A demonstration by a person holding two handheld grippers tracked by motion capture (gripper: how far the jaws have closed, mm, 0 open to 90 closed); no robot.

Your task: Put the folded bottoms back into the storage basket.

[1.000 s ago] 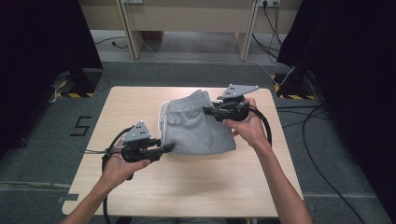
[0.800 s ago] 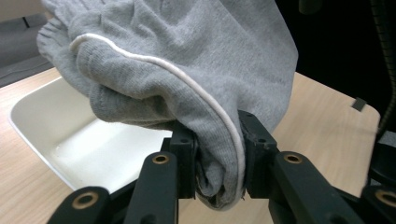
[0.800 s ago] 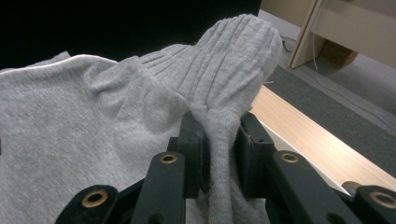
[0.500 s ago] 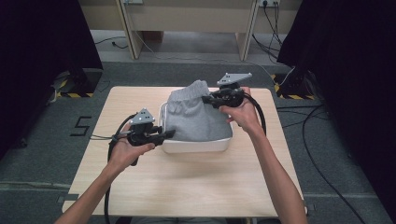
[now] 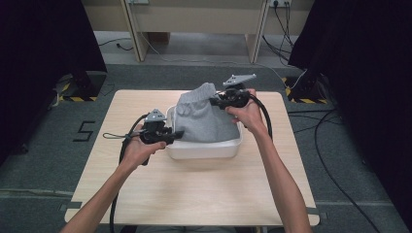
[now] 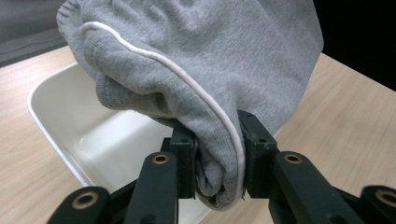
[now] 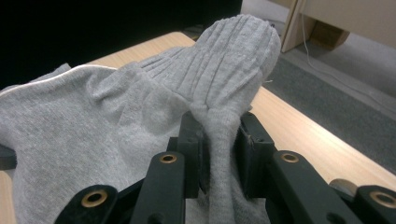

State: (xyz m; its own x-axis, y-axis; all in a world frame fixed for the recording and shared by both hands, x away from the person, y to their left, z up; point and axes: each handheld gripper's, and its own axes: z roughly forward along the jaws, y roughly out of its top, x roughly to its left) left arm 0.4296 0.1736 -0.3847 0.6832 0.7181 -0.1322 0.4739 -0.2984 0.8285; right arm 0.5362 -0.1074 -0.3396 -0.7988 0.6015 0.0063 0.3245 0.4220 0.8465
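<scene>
Even overhead light, soft shadows — dark, slightly blurred edges

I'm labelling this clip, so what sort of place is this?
Probably a lab or recording room: black curtains on both sides, hazard-taped stands, loose floor cables, and one bare wooden table.

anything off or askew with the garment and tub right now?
Nothing damaged or spilled. The grey garment isn't settled in the white tub: its ribbed waistband sticks up above the rim at the far side, bunched in the right gripper, while the left gripper pinches a folded edge over the near-left rim.
</scene>
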